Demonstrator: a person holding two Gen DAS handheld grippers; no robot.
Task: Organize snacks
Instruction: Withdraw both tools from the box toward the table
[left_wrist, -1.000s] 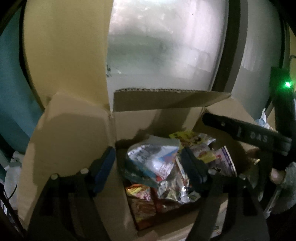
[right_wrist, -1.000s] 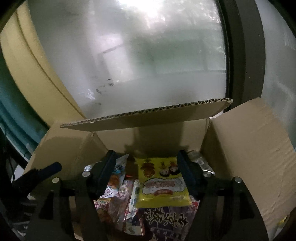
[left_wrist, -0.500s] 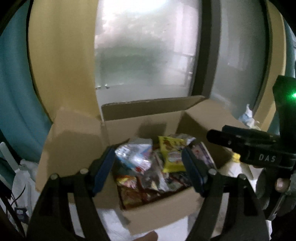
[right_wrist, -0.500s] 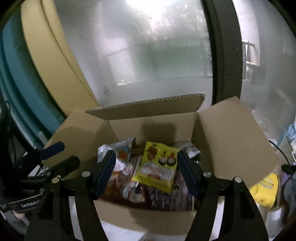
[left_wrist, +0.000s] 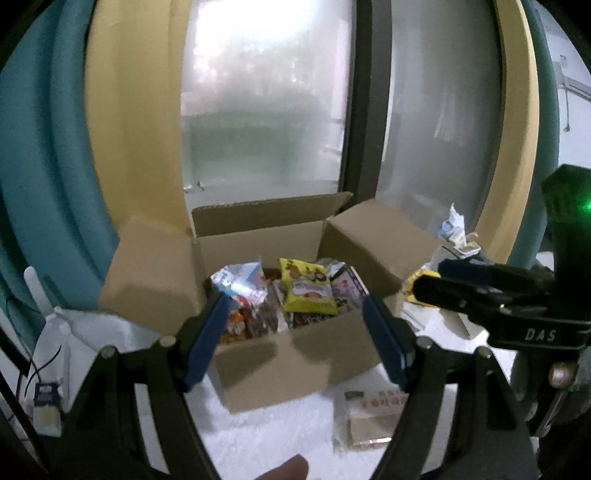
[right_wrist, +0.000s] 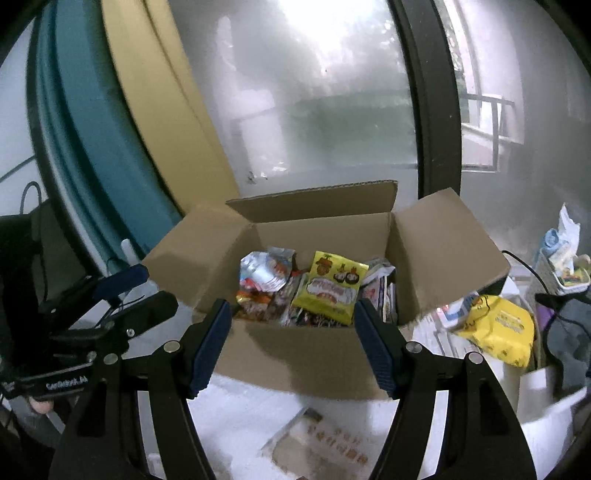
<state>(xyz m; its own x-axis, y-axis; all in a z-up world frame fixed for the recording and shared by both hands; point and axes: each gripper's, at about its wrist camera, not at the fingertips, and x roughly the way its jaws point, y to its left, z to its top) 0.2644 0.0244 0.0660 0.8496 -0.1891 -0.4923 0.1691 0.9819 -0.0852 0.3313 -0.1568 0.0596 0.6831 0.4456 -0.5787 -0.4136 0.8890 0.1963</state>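
Item: snack packets, assorted, heaped in an open cardboard box (right_wrist: 306, 354) standing on a white desk (right_wrist: 240, 417) before a frosted window. Uppermost is a yellow snack bag (right_wrist: 330, 290), leaning against its neighbours; beside it lies a silver foil pouch (right_wrist: 264, 269), with darker wrappers packed below. Handling, by judgement: light, soft, air-puffed film that crinkles and slides, with contents probably brittle, so a gentle pinch on a crimped top or side seam suits better than a squeeze across the belly. Stray stock: a flat printed packet (right_wrist: 321, 443) on the desk in front of the box, and a second yellow pack (right_wrist: 498, 328) to its right. Left gripper (left_wrist: 295, 343): jaws spread wide, nothing between them, well short of the box and above its near wall. Right gripper (right_wrist: 295, 343): jaws likewise apart and empty, box contents framed between them but beyond the tips. Neither touches any packet.
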